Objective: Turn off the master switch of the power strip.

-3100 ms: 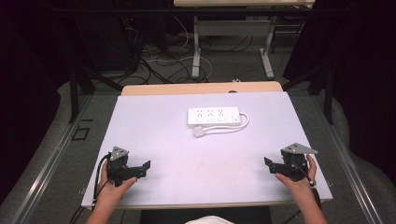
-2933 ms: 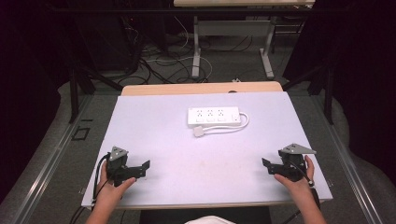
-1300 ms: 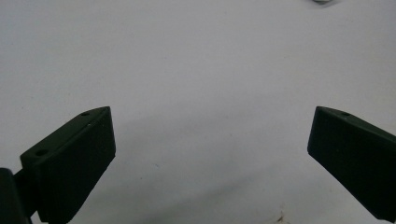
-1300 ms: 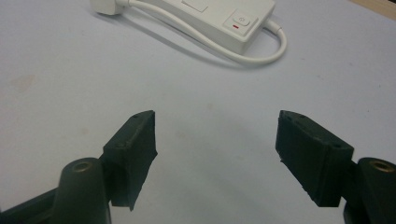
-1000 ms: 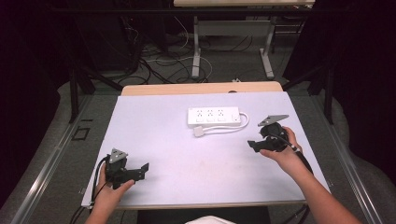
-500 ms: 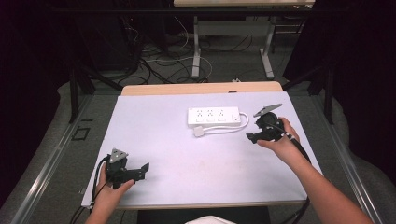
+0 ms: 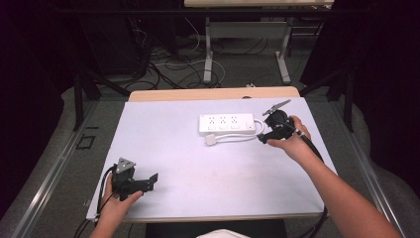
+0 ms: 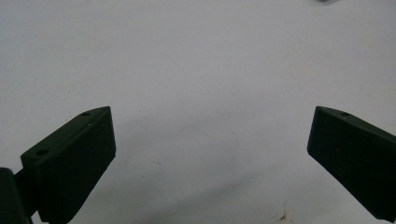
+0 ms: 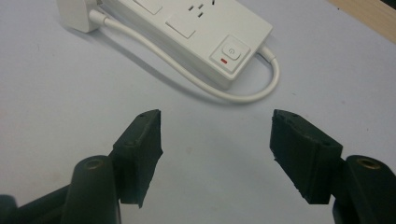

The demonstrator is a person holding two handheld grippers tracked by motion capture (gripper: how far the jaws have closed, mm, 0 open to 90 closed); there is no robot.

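High view: right gripper (image 7: 264, 137) fingers open, empty, aimed at power strip (image 7: 227, 123) switch end; left gripper (image 7: 148, 181) open, parked on bench (image 7: 168, 148).

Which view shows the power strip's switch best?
The right gripper view: the switch sits close and sharp on the power strip, its red mark legible. The high view shows the whole strip small, the switch unreadable. The left gripper view faces bare table.

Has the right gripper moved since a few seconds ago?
Yes. The right gripper went from the table's near right corner up toward the power strip's switch end, jaws open.
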